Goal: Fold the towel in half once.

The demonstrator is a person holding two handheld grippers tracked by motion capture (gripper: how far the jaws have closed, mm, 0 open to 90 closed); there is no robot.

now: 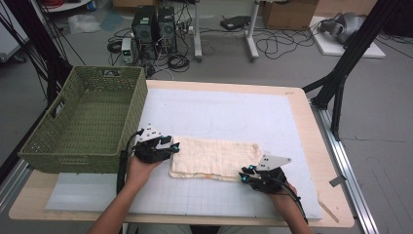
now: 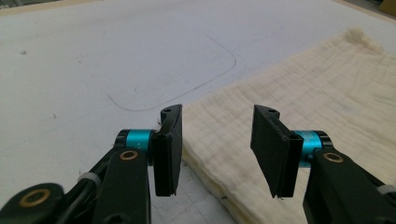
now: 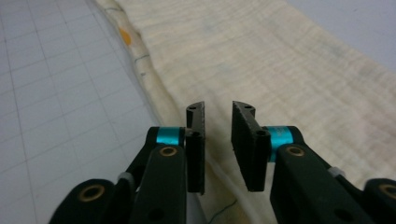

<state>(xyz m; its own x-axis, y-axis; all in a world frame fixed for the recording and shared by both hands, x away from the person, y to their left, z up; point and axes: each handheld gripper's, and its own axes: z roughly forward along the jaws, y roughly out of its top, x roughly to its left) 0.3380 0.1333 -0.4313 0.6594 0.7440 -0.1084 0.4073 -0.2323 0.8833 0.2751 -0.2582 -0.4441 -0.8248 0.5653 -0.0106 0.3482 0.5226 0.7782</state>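
A folded cream cloth [image 1: 214, 158] lies flat on the white gridded mat [image 1: 234, 112], near the front. My left gripper [image 1: 174, 146] sits at the cloth's left end. In the left gripper view that gripper [image 2: 217, 112] is open, its jaws wide apart just above the edge of the cloth [image 2: 327, 88], not touching it. My right gripper [image 1: 243, 174] is at the cloth's front right corner. In the right gripper view this gripper [image 3: 219, 107] hovers low over the folded hem of the cloth [image 3: 280, 70], with a narrow gap between its pads and nothing pinched.
A green woven basket [image 1: 73, 158] stands at the table's left side, close to my left hand. The mat's far half is bare. The wooden table rim [image 1: 316, 141] runs along the right. Beyond the table are cables, computers and black stand legs on the floor.
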